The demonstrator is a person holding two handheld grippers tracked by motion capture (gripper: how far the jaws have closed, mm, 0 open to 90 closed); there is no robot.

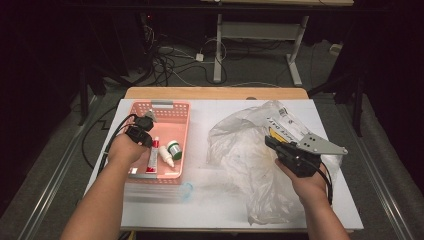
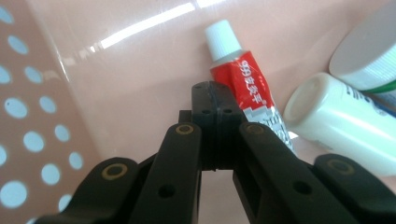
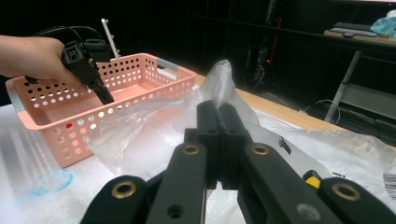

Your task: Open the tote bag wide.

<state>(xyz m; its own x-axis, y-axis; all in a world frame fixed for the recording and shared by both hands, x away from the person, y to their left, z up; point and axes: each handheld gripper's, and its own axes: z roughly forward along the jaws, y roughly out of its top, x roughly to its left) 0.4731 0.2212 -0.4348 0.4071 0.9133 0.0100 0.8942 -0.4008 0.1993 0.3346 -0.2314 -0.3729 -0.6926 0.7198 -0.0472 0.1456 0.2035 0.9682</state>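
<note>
A pink perforated basket [image 1: 181,107] stands at the table's left. On its floor lie a red and white tube [image 1: 153,156], a white bottle [image 1: 167,159] and a green and white jar [image 1: 174,149]. My left gripper [image 1: 146,139] reaches down into the basket, shut and empty. Its tips [image 2: 214,93] hover just left of the tube [image 2: 243,77], with the bottle [image 2: 336,123] and the jar's lid [image 2: 369,53] to the right. My right gripper [image 1: 271,142] is shut over a crumpled clear plastic bag [image 1: 240,145]. Nothing shows between its jaws [image 3: 217,112].
A yellow item [image 1: 275,134] and labels lie inside the bag [image 3: 154,133]. A small bluish clear piece [image 1: 186,191] rests on the white table cover in front of the basket [image 3: 140,77]. Cables and a desk frame are on the floor beyond the table's far edge.
</note>
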